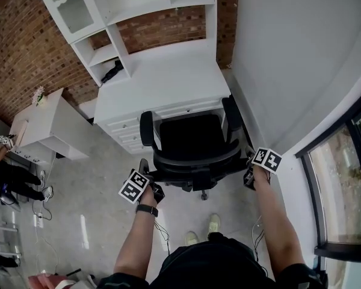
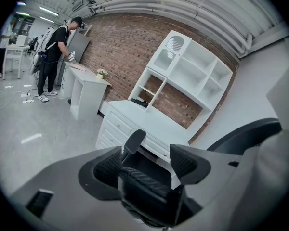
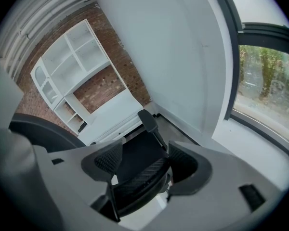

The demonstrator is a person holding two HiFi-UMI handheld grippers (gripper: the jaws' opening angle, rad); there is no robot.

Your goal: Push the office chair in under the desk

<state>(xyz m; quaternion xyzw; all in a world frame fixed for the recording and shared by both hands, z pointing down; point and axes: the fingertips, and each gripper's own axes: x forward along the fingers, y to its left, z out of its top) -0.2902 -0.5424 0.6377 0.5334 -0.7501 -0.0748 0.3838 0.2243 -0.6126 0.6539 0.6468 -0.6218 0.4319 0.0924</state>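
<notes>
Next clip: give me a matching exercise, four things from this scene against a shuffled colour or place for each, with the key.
Things:
1. office chair
2. desk
3. left tongs
4. back wall

Descriptions:
a. red brick
b. on the left end of the chair's back
c. black, facing the desk
d. white, with drawers

Pairs: 1-c, 2-d, 3-b, 4-a
</notes>
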